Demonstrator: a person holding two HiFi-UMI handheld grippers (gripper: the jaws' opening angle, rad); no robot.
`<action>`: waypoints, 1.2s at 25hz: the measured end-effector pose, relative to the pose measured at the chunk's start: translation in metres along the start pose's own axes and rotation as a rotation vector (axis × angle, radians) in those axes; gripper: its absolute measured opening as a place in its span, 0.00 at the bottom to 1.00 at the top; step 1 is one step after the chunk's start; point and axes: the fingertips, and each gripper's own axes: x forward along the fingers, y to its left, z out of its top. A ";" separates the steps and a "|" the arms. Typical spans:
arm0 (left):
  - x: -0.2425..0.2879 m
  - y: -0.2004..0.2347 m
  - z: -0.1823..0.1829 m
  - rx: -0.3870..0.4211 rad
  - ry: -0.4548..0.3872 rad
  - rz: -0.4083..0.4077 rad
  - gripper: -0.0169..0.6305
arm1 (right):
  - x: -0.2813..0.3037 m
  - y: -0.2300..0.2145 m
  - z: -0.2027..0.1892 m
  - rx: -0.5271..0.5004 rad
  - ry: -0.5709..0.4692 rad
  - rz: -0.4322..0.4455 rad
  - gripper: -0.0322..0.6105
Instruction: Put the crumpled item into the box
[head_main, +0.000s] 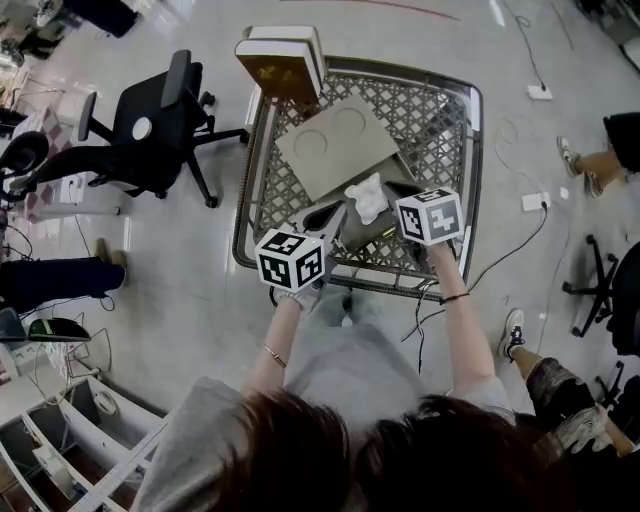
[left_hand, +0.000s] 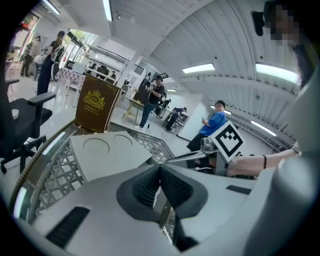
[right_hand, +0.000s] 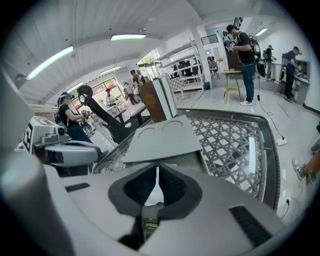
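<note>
A white crumpled item (head_main: 367, 199) hangs above the near end of a wire shopping cart (head_main: 473, 130). My right gripper (head_main: 386, 196) is shut on it; in the right gripper view a white wad (right_hand: 157, 192) shows between the pads. Just beyond lies a flat grey box (head_main: 333, 146) with two round dents in its lid, also seen in the right gripper view (right_hand: 161, 140) and the left gripper view (left_hand: 107, 152). My left gripper (head_main: 333, 216) hovers beside the item on the left, its jaws (left_hand: 160, 168) shut with nothing seen between them.
A brown carton with a gold emblem (head_main: 281, 63) stands at the cart's far edge. A black office chair (head_main: 150, 120) is left of the cart. Cables (head_main: 500, 262) trail on the floor, and people's feet (head_main: 569, 154) are at the right.
</note>
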 end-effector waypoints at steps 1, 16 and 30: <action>-0.002 -0.002 0.004 0.006 -0.008 -0.002 0.05 | -0.007 0.003 0.004 0.005 -0.024 0.001 0.10; -0.047 -0.028 0.054 0.124 -0.110 -0.042 0.05 | -0.097 0.038 0.053 -0.011 -0.340 0.020 0.08; -0.100 -0.058 0.122 0.233 -0.281 -0.097 0.05 | -0.176 0.069 0.101 -0.080 -0.599 0.009 0.08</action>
